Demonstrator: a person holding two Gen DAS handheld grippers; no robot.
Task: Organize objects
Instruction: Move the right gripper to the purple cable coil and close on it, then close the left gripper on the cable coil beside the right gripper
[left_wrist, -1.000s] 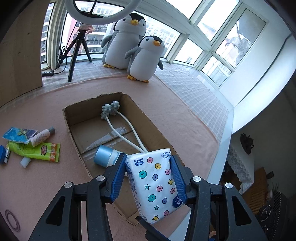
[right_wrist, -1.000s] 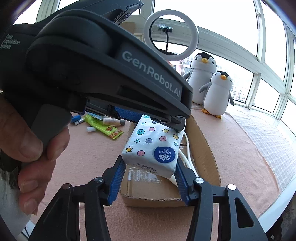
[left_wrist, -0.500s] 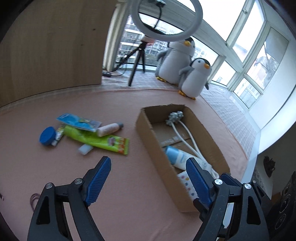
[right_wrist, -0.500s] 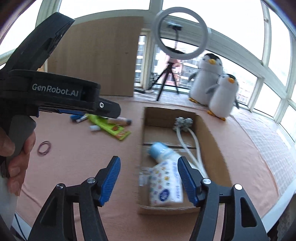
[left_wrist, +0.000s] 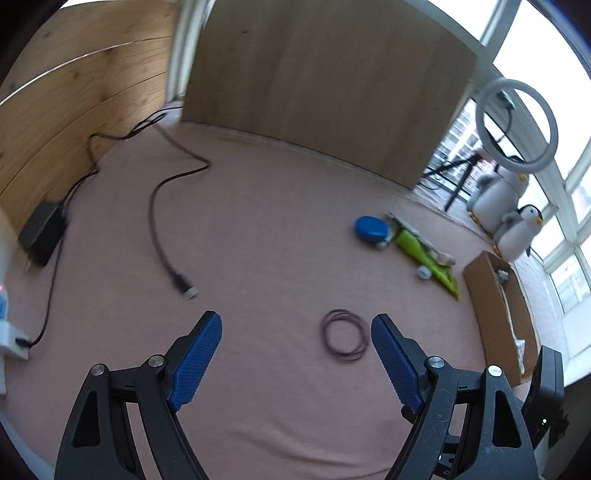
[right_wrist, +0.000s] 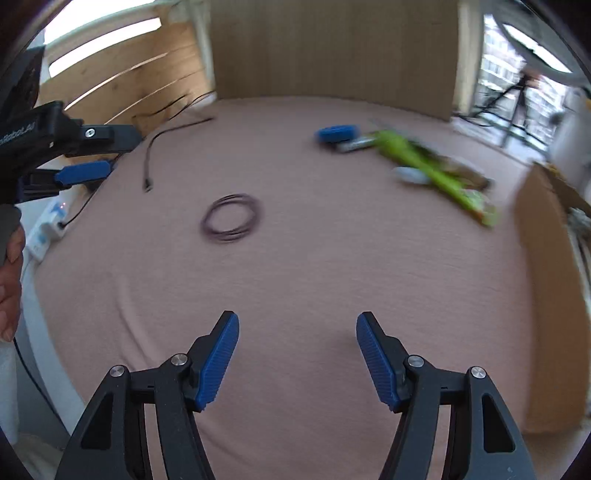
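Here the loose items lie in a cluster on the pink cloth (left_wrist: 258, 229): a green tube (left_wrist: 424, 254) stretched toward the box (left_wrist: 495, 314), a blue round tin (left_wrist: 371, 229) at its far end, and a small white cap (left_wrist: 424, 272) just beside the tube. In the right wrist view the same green tube (right_wrist: 432, 170) and blue tin (right_wrist: 336, 133) are blurred, with a further tube between them that cannot be made out clearly. The cardboard box stands open at the cloth's right edge, near the cluster but apart from it; something white shows inside, too small to tell.

A ring of thin dark bands (left_wrist: 344, 334) lies flat on the cloth, just ahead of the left gripper (left_wrist: 295, 350), nearer its right finger. The left gripper's jaws are spread wide and hold nothing. The right gripper (right_wrist: 297, 354) is likewise spread and empty, over bare cloth, with the bands (right_wrist: 231, 218) well ahead to its left.

A black cable (left_wrist: 166, 206) trails across the cloth toward a wooden panel (left_wrist: 325, 74). Two plush penguins (left_wrist: 513, 218) and a ring light (left_wrist: 517, 122) stand by the window.
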